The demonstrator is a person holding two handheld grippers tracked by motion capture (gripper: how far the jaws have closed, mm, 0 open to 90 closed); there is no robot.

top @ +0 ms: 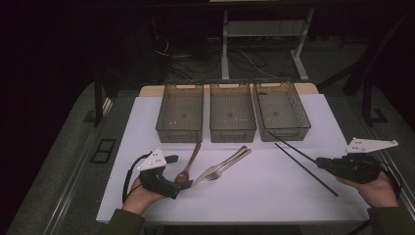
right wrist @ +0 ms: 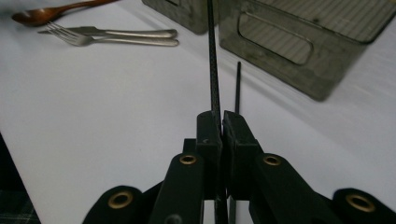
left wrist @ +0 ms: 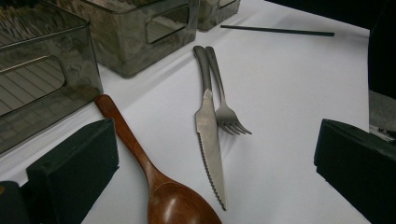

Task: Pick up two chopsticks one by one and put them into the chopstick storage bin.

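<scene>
High view: right tongs [top: 320,161] clench a chopstick [top: 292,146]; left tongs [top: 182,184], spread wide, flank the spoon [top: 188,168].

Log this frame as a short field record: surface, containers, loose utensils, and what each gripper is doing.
surface: white table top
containers: three clear bins in a row at the far side
utensils: wooden spoon, knife and fork lying side by side, second chopstick flat on the table
left gripper: jaws wide apart, bowl of the spoon between them, no pad touching it
right gripper: jaws clamped on one black chopstick, which points toward the bins
</scene>
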